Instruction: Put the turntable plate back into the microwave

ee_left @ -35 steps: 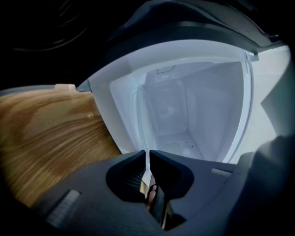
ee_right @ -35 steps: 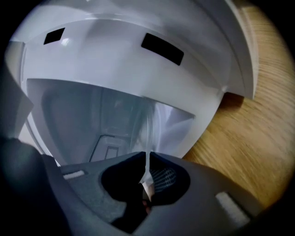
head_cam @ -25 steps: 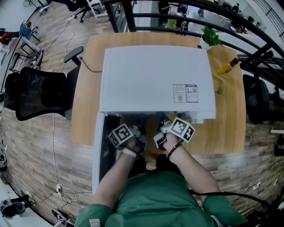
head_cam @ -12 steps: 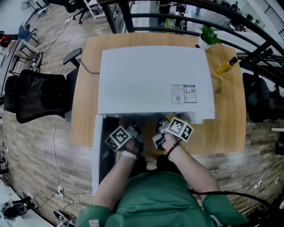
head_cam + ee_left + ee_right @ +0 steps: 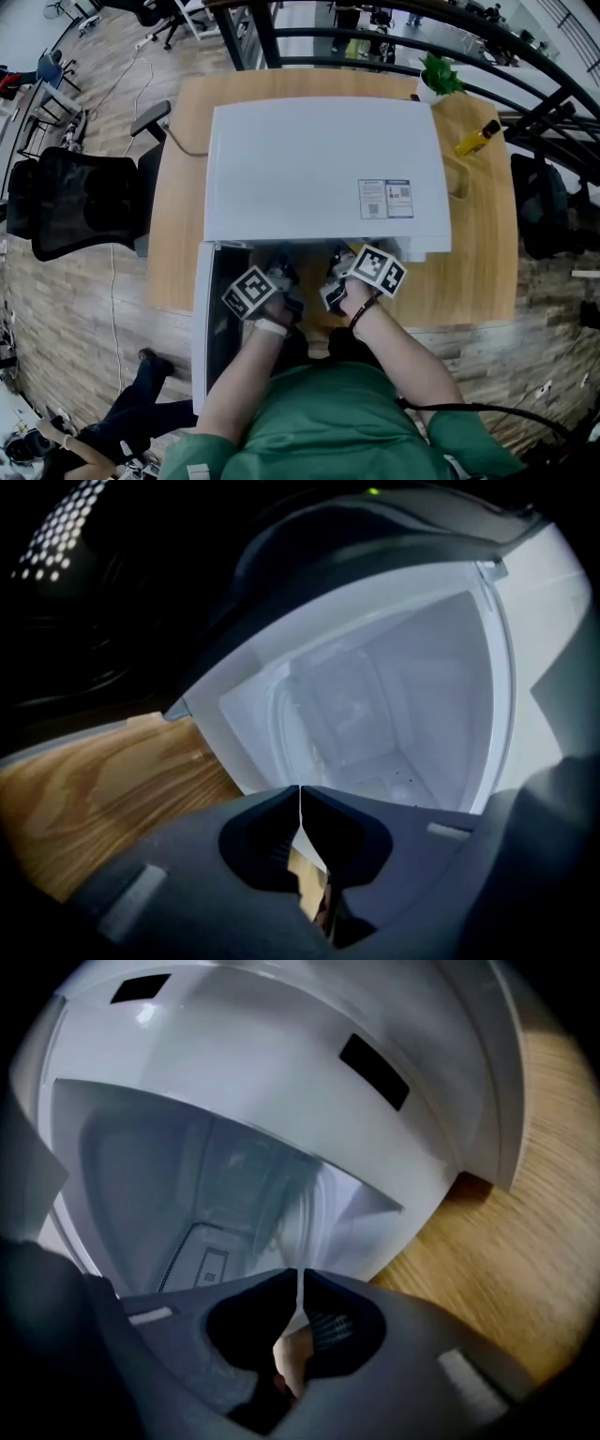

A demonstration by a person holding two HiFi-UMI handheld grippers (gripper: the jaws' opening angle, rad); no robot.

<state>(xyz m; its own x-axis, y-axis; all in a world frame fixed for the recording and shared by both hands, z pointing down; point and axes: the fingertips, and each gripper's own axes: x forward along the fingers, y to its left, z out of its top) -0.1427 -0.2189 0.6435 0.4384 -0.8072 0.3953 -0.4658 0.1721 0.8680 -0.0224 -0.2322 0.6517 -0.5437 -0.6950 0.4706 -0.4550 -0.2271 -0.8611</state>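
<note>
**Task items**
- Microwave point(image 5: 319, 169): white, top panel facing the head view, with a printed label point(image 5: 384, 199) near its front right. It stands on the table.
- Door point(image 5: 217, 328): swung open at the left, dark inner face showing. The pale cavity lies open ahead of both grippers.
- Turntable plate point(image 5: 298, 1218): clear glass, seen only as a thin, pale translucent edge. In the right gripper view it rises from the jaw tips into the cavity mouth. In the left gripper view it is a faint curved sheet that comes down to the jaw tips.
- Right gripper point(image 5: 300, 1279): at the cavity mouth, right of centre. The jaws have just been closing and are now pressed onto the plate's thin edge.
- Left gripper point(image 5: 300, 794): just beside the right one, near the door. The jaws are pressed together to a hairline. Whether the plate's edge is caught between them cannot be told.

**Surface and room**
- Floor point(image 5: 84, 319): wood-pattern planks.
- Table point(image 5: 178, 187): light wood, with a cable point(image 5: 192, 145) trailing over its left part.
- Railing point(image 5: 525, 66): dark bars beyond the table.
- Office chair point(image 5: 80, 202): black, left of the table.
- Operator point(image 5: 328, 422): green top, at the table's near edge.
- Second person point(image 5: 122, 412): dark clothing, low at the left.
- Plant point(image 5: 441, 77): green, at the far right corner of the table.
- Bottle point(image 5: 480, 141): yellow, lying near the plant.
</note>
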